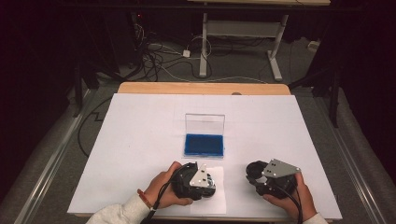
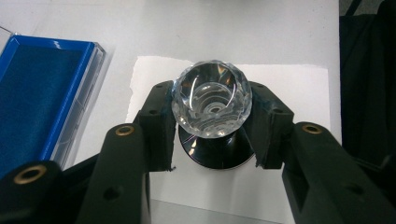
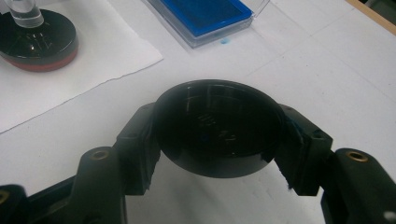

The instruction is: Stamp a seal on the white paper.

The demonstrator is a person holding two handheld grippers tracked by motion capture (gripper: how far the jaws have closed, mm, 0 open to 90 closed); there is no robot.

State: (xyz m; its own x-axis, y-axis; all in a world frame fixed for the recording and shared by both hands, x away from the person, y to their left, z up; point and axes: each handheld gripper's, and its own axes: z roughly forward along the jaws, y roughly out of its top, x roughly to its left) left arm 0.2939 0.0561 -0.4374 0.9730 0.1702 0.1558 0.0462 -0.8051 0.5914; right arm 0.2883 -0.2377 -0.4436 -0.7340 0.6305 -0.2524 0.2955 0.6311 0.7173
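A clear faceted knob [image 2: 211, 100] stands upright on a round black base [image 2: 215, 158] with a red rim, on a small sheet of white paper [image 2: 280, 93]. My left gripper [image 2: 212, 126] [image 1: 196, 179] is shut on that knob, one pad on each side. My right gripper [image 3: 218, 149] [image 1: 261, 176] is shut on a round black cap [image 3: 217, 126] [image 1: 256, 169] and holds it just above the white surface. In the right gripper view the knobbed piece [image 3: 37, 39] sits at the upper left. An open clear case with a blue pad [image 1: 204, 143] [image 2: 42, 93] [image 3: 203, 14] lies beyond both grippers.
A large white board [image 1: 140, 140] covers the wooden table [image 1: 201, 87]. The case's clear lid [image 1: 204, 123] stands upright at its far side. Cables [image 1: 159, 56] and the white legs of a desk [image 1: 275, 51] are on the floor beyond the table.
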